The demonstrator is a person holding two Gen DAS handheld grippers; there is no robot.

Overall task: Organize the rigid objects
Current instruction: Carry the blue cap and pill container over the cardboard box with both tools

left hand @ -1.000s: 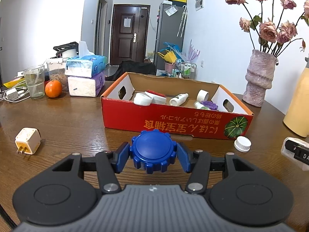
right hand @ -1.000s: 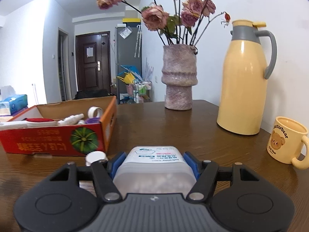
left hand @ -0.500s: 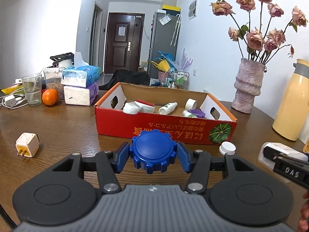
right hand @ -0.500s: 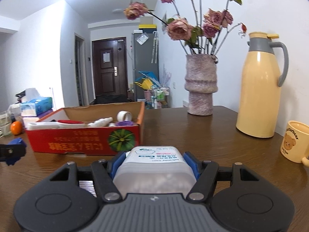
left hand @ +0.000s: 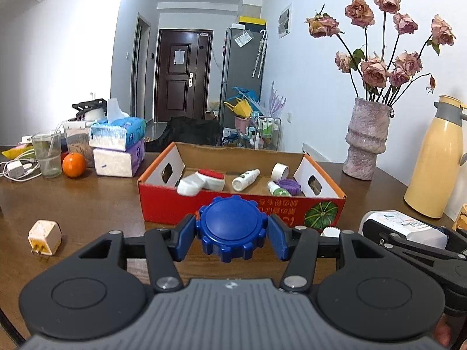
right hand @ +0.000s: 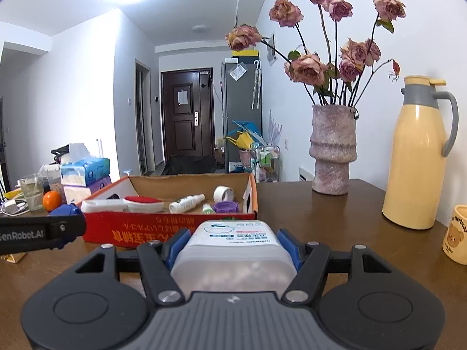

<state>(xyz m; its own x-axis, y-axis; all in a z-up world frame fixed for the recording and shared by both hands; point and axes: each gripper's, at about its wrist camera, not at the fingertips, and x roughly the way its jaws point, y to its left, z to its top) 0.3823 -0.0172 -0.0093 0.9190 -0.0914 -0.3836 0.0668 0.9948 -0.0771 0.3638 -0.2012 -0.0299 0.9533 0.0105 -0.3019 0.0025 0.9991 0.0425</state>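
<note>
My left gripper [left hand: 232, 234] is shut on a blue ridged round lid [left hand: 232, 227], held above the table just in front of the red cardboard box [left hand: 175, 210]. My right gripper [right hand: 235, 248] is shut on a white translucent container with a printed label [right hand: 233, 250]; it shows at the right in the left wrist view too, container [left hand: 405, 227]. The box [right hand: 140, 230] holds small white bottles [left hand: 245, 179], a tape roll [left hand: 279, 171], a purple lid [left hand: 289, 186] and a red-topped white item [left hand: 210, 178]. The left gripper [right hand: 62, 221] enters the right wrist view from the left.
A white bottle cap [left hand: 329, 231] and a plug adapter [left hand: 44, 236] lie on the wooden table. Tissue packs [left hand: 118, 148], an orange [left hand: 73, 164] and a glass [left hand: 46, 154] stand at the back left. A flower vase [right hand: 332, 157], yellow thermos [right hand: 414, 163] and bear mug [right hand: 456, 237] stand right.
Both grippers have risen and come closer together, each keeping its object. The right gripper has swung left toward the box and now shows beside the left gripper.
</note>
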